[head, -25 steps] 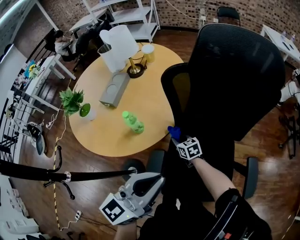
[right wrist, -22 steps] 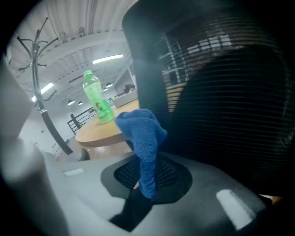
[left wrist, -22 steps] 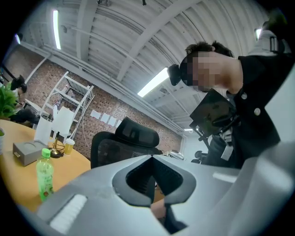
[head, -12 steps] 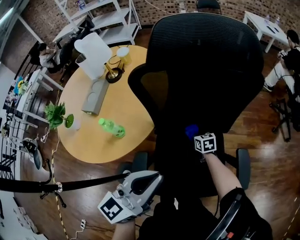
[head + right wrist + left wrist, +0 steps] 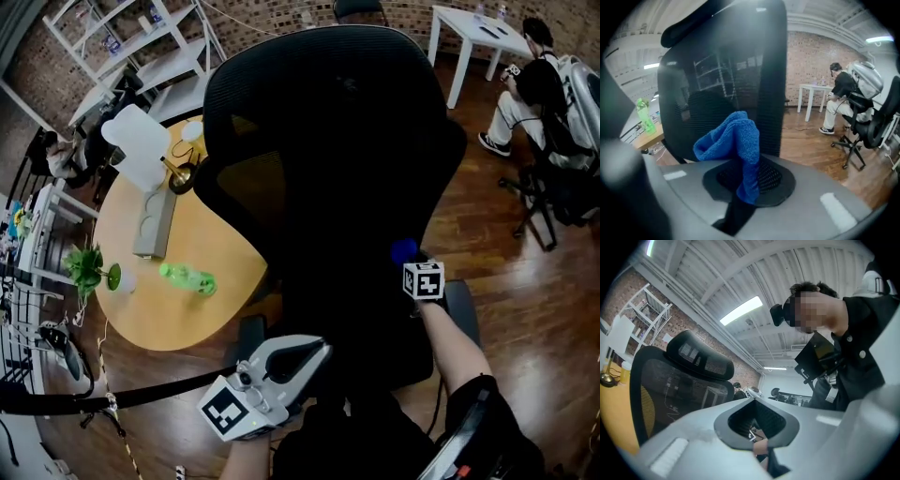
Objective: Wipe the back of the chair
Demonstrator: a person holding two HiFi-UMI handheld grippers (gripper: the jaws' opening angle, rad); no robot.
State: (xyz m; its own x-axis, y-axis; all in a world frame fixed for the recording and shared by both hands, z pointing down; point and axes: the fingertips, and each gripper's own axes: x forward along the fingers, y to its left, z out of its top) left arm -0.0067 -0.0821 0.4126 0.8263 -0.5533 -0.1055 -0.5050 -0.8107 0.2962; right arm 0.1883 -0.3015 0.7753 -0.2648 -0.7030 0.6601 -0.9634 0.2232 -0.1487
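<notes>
A black mesh office chair [image 5: 328, 141] fills the head view, its backrest turned toward the person. Over the last second the chair has slid left across the view. The right gripper [image 5: 409, 261] was at the backrest's lower left edge and now sits at its lower right. This suggests one sideways stroke across the lower back is finished. The tall upper mesh, above and ahead of this claw, probably still needs wiping.

The left gripper [image 5: 314, 352] hangs low, below and to the left of the right one and apart from the backrest. Its jaws are pressed together on nothing, as before.

The right claw is clenched on a blue cloth [image 5: 736, 140]. The cloth bunches up out of the jaws, with the mesh just ahead of it. Whether it touches the mesh is unclear.
</notes>
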